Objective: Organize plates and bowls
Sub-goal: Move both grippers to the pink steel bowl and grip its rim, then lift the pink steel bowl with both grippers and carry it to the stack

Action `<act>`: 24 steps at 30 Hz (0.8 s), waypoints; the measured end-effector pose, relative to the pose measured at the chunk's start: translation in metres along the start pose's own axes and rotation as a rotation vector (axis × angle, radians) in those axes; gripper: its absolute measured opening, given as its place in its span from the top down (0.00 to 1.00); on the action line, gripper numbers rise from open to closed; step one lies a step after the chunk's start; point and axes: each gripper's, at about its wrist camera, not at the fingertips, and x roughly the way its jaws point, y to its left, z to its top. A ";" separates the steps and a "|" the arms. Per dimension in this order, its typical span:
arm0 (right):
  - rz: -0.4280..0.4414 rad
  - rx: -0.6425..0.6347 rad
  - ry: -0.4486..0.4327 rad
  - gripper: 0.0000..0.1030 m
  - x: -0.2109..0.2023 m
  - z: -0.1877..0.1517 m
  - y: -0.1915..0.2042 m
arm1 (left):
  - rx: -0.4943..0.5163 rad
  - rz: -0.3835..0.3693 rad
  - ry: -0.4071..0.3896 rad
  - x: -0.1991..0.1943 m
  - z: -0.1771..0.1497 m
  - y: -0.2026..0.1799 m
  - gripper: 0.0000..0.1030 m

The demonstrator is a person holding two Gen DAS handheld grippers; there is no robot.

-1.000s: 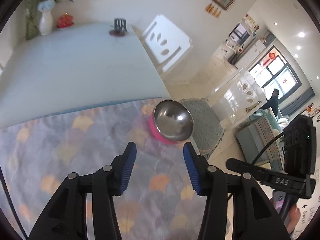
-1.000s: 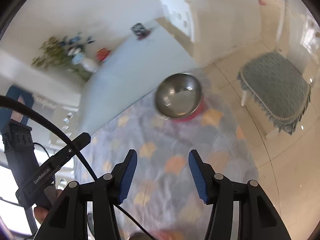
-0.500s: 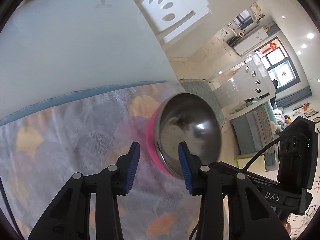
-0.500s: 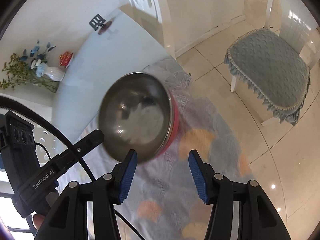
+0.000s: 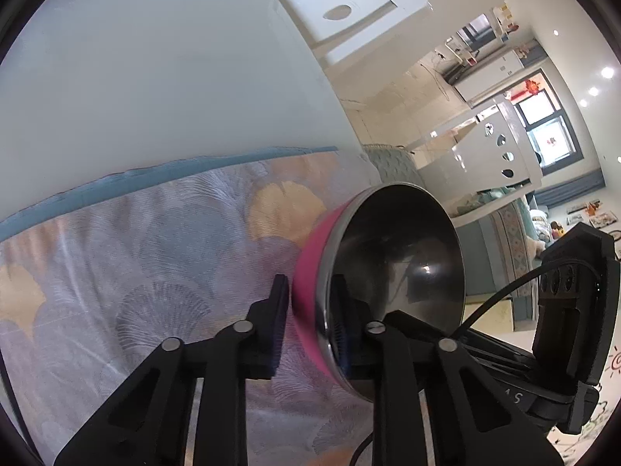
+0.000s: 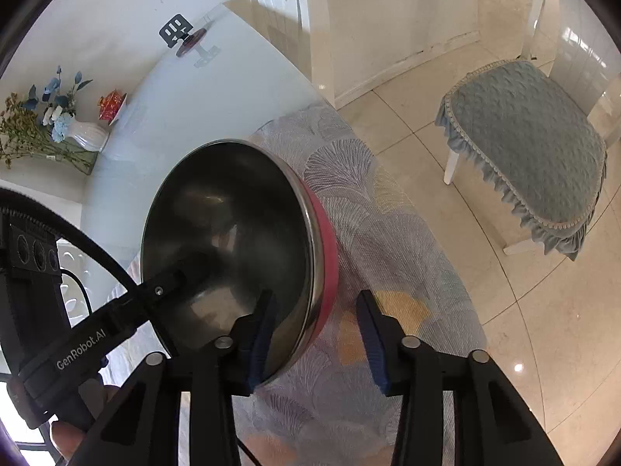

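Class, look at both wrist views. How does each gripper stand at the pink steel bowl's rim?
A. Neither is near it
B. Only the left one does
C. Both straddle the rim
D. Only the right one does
C: the left gripper and the right gripper each have one finger inside the bowl and one outside its pink wall.

A pale, glossy tabletop [image 6: 170, 116] carries a patterned cloth [image 5: 136, 272] in grey-lilac with orange fan shapes and a teal border, which covers its near end and runs over the edge toward the tiled floor. A steel bowl with a pink outer wall [image 6: 233, 240] sits above the cloth; whether it rests on it cannot be told. At the far end stand a white vase of blue flowers [image 6: 83, 134], a small red object [image 6: 110, 101] and a black stand on a round red base [image 6: 182, 35].
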 end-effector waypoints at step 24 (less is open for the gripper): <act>-0.003 -0.082 -0.048 0.77 -0.050 -0.027 0.034 | 0.071 0.034 -0.084 -0.062 -0.025 -0.024 0.83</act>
